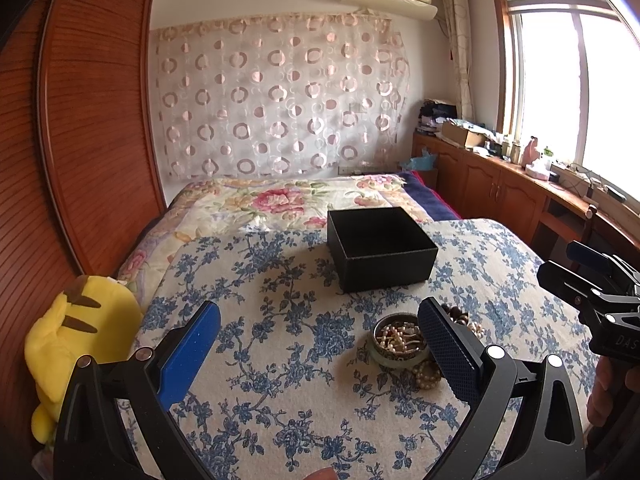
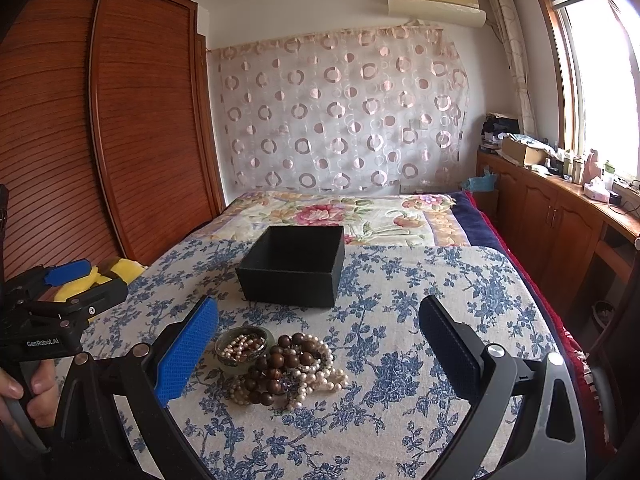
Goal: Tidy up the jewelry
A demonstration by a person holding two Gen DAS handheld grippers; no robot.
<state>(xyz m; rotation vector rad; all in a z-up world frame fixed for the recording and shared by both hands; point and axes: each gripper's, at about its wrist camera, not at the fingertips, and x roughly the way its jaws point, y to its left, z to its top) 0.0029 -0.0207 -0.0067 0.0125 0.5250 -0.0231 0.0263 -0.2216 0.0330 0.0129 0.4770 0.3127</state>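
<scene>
At the left edge of the bed, a yellow plush toy point(image 1: 76, 344) lies by the wardrobe point(image 1: 92, 120). The left gripper point(image 1: 320, 354) hovers with fingers spread, holding nothing. On the blue-flowered blanket point(image 2: 400, 360), a small bowl point(image 2: 240, 350) of pearls touches a heap of wooden and pearl beads point(image 2: 294, 368); beyond sits an open black box point(image 2: 294, 272). The right gripper point(image 2: 318, 354) likewise gapes empty.
</scene>
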